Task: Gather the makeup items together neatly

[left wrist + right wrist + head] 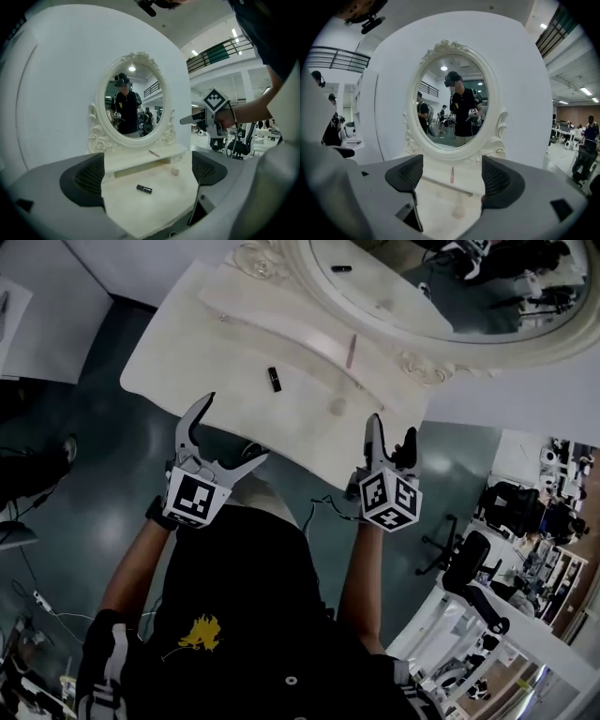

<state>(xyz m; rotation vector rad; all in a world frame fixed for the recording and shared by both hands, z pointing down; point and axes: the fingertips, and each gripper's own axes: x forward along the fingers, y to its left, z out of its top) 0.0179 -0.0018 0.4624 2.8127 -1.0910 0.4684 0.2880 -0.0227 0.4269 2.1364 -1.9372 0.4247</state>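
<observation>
A short black lipstick tube (274, 378) (144, 189) lies on the cream vanity top (187, 352). A thin pink stick (352, 351) (452, 175) rests on the raised shelf under the mirror. A small beige sponge (337, 407) (458, 213) sits on the top to the right of the tube. My left gripper (234, 427) (146, 176) hangs open at the vanity's near edge, with nothing between its jaws. My right gripper (392, 427) (451, 180) is open and empty too, at the near right corner, pointing toward the sponge and the pink stick.
An oval mirror (450, 287) in an ornate white frame stands at the back of the vanity and reflects the person. A black office chair (469, 559) and desks stand on the floor to the right. The person's dark shirt fills the lower middle of the head view.
</observation>
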